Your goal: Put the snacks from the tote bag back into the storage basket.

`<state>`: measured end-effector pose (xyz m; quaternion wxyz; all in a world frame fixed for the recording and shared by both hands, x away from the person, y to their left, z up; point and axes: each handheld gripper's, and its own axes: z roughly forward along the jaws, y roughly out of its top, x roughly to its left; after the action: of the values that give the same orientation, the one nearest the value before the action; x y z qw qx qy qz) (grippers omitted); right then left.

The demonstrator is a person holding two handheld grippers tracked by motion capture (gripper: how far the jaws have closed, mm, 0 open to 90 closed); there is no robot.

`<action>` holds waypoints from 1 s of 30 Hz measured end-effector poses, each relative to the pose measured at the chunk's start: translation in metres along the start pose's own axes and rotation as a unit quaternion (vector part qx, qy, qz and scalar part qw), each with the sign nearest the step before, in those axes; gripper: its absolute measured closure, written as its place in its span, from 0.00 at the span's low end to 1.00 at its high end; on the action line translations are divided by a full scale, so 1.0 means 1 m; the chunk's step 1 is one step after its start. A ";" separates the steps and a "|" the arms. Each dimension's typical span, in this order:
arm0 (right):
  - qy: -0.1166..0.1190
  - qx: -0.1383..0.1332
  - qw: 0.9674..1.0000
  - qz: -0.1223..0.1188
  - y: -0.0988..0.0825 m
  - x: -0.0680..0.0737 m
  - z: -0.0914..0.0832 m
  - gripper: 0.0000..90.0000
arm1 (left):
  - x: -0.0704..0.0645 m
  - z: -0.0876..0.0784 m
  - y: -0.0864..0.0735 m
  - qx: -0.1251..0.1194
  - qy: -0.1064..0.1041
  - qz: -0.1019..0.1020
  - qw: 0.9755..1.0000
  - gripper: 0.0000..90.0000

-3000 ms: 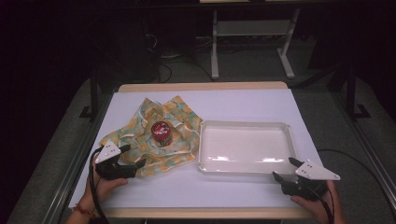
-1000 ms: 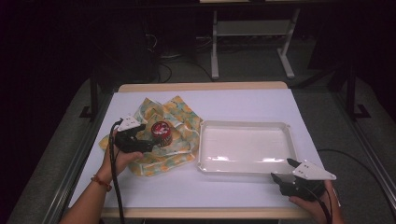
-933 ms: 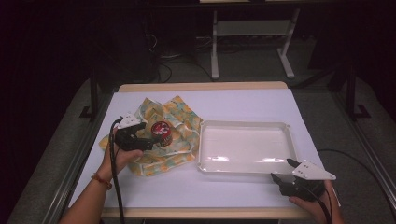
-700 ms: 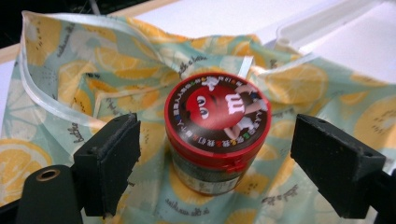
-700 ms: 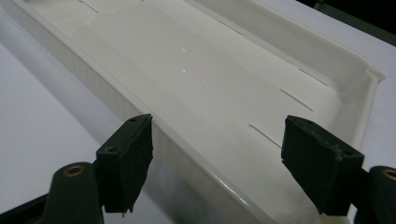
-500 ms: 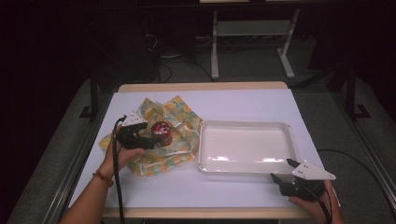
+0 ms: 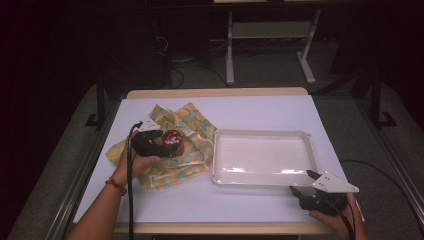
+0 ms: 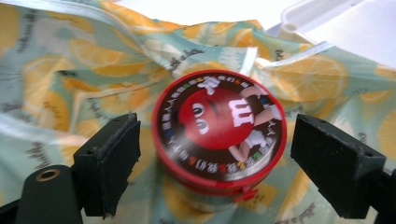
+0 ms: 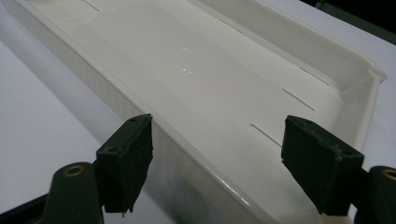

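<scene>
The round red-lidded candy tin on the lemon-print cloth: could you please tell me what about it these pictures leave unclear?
- Round red-lidded candy tin: its side wall is hidden under its own lid in the left gripper view.
- Lid lettering: motion-blurred there, too small in the high view.
- Tin's contents: hidden by the closed lid.
- Contact: the left gripper's fingers flank the tin with gaps.
- Lemon-print cloth: what lies beneath is covered.

- High view: above the near edge, facing forward and down over the whole table (image 7: 260, 107).
- Left gripper view: close on the tin (image 8: 218, 128) and cloth (image 8: 70, 79).
- Right gripper view: close along the tray (image 9: 233, 93), shared with high view.
</scene>
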<state>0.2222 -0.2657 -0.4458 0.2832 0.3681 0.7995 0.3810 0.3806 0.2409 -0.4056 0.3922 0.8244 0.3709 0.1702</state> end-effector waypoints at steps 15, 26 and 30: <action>0.001 0.001 1.000 0.000 -0.001 0.000 0.001 0.27 | 0.003 0.011 -0.002 0.007 -0.013 0.001 1.000 0.26; 0.003 0.002 1.000 -0.001 -0.002 0.000 0.001 0.27 | 0.002 0.010 -0.002 0.011 -0.025 0.038 0.999 0.28; 0.003 0.002 1.000 -0.002 -0.002 0.000 0.001 0.27 | 0.001 0.009 -0.002 0.014 -0.038 0.050 0.998 0.28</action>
<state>0.2224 -0.2662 -0.4478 0.2806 0.3662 0.8018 0.3799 0.3849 0.2377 -0.4128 0.3857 0.8532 0.3161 0.1529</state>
